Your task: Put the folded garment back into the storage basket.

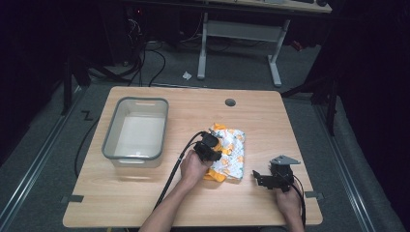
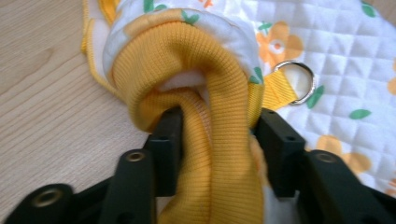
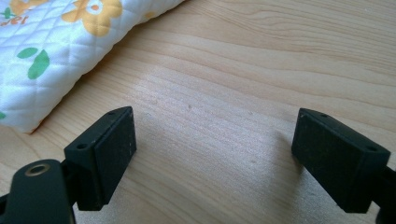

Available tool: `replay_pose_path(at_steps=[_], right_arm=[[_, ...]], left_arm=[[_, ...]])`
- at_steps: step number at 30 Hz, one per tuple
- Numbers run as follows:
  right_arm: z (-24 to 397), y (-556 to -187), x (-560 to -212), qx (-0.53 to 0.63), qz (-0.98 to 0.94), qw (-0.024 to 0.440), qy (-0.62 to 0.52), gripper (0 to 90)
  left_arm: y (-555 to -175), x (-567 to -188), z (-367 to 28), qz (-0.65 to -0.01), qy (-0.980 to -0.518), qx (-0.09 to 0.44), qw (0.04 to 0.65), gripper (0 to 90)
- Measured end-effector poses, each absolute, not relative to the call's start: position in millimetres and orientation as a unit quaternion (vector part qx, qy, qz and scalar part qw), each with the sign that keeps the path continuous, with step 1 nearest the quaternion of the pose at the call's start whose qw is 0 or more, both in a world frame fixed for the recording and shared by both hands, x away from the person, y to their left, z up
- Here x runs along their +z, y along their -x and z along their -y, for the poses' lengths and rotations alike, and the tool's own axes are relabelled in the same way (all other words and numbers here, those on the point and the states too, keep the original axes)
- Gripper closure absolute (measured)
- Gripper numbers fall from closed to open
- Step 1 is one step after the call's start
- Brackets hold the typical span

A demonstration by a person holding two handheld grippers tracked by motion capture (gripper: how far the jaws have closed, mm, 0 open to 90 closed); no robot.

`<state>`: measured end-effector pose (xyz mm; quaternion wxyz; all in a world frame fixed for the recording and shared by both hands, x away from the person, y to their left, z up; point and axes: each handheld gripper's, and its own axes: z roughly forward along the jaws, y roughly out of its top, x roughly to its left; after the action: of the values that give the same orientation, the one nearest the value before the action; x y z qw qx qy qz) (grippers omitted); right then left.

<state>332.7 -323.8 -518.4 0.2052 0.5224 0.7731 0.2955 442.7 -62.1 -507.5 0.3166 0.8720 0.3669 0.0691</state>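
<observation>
a folded quilted garment [image 1: 230,151], white with orange flowers and yellow ribbed trim, lies on the middle of the wooden tabletop [image 1: 145,193], just right of a grey plastic bin [image 1: 112,140]. the left tool [image 2: 218,135] is clamped on the thick yellow ribbed cuff [image 2: 205,93] at the garment's near left corner, the rolled knit bunched between its jaws. the risk, as a judgement: the grip is on the soft trim alone, so a lift could unroll the fold and let the rest drag or slide out, and the metal ring [image 2: 299,81] on its yellow loop just beside the jaw could snag. the right tool [image 3: 215,144] rests near the right edge, jaws wide apart over bare wood, holding nothing, the garment's edge far to its left.
</observation>
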Motion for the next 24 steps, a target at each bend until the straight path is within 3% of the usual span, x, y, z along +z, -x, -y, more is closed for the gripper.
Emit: replay_pose_path(at_steps=[7, 24], right_arm=[[324, -333, -518, 0.296, -0.773, 0.205, -0.523, 13.8], [324, -332, -518, 0.295, -0.774, 0.204, -0.522, 13.8]], left_arm=[[-442, -506, 60, -0.363, -0.870, 0.058, 0.328, 72.7], [-427, -466, 37, -0.337, -0.853, 0.070, 0.392, 75.6]])
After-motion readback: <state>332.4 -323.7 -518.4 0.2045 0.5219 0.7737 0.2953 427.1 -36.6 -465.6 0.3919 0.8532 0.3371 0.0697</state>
